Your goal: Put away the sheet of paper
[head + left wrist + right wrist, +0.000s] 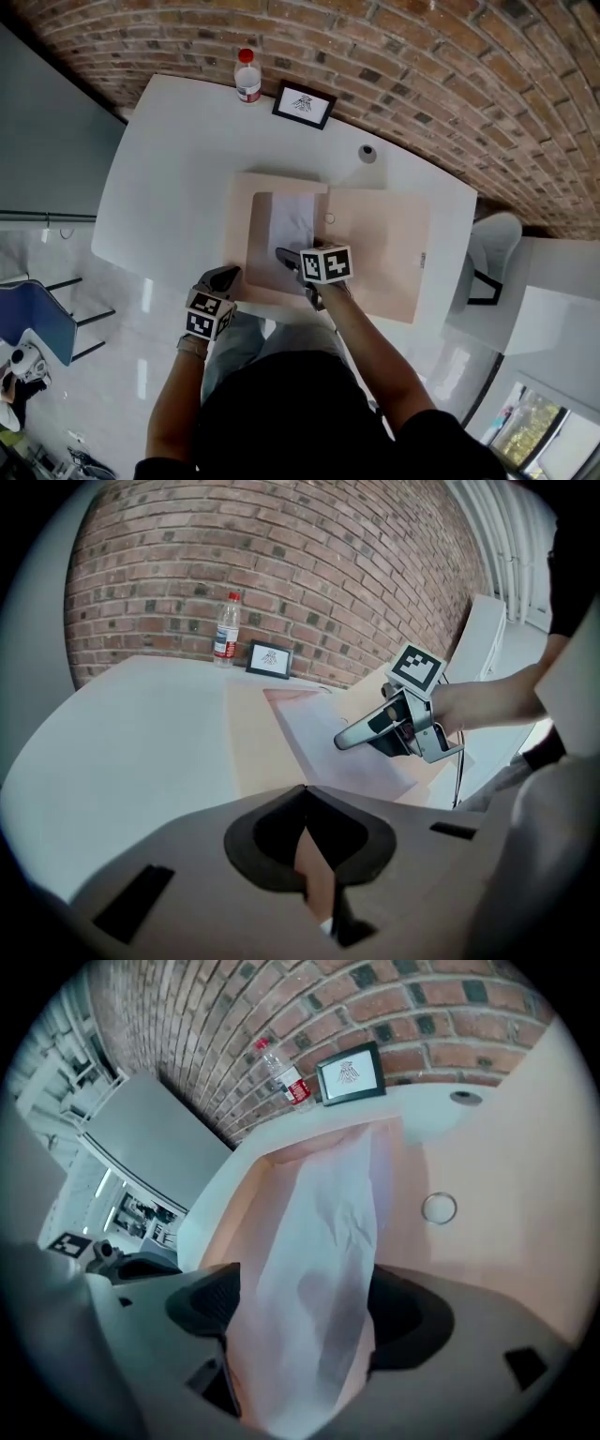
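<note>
Fingers [202, 1302] on the right gripper [305, 1314] are gaping around the sheet of paper [328, 1232], the left gripper [305, 853] is pinching the folder [248, 742]. A snagging jaw risks dragging the sheet out.

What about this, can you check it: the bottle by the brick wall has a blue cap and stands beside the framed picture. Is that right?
Not quite. The bottle has a red cap, not a blue one; the head view shows it. The rest holds: it stands by the brick wall, beside the framed picture.
</note>
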Demonstrator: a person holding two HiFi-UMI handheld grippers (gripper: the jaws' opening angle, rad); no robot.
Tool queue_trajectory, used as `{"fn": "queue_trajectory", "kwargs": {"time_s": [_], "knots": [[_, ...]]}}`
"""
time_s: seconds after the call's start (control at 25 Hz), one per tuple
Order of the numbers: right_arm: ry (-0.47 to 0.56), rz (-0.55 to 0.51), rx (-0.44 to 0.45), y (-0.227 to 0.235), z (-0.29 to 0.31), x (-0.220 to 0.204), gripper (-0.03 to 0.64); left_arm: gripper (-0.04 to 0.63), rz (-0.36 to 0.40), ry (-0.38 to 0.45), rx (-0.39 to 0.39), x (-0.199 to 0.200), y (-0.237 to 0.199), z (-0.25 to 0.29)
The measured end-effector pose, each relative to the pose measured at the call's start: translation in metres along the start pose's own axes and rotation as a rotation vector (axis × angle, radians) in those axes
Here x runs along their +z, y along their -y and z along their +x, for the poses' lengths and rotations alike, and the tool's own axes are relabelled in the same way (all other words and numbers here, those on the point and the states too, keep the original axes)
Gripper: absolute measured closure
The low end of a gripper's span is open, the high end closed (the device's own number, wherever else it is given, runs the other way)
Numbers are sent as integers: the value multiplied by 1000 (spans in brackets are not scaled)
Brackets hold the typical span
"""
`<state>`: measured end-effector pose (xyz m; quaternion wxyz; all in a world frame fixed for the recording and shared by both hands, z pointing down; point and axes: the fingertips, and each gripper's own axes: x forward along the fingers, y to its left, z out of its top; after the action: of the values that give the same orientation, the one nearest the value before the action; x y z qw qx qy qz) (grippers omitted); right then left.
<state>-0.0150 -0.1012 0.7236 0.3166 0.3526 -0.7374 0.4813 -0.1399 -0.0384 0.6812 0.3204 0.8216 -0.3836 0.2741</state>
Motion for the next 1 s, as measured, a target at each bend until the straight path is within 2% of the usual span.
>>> {"fn": "queue_trajectory", "kwargs": {"time_s": [0.12,0.36,0.64,0.92,1.0], "knots": [[14,-52,-50,4,-6,1,199,594,-3,7,2,1,-1,-1],[67,-41,-69,6,-31,10,201,594,-12,43,3,15,2,-8],[220,-56,-77,-6,-96,41,218,594,14,173,-37,79,14,-31],[484,-181,-144,-33,-194,82,544,594,106,340,-78,169,44,-68],[540,-229,-169,-41,-221,91,599,594,146,396,-67,194,54,-80]]}}
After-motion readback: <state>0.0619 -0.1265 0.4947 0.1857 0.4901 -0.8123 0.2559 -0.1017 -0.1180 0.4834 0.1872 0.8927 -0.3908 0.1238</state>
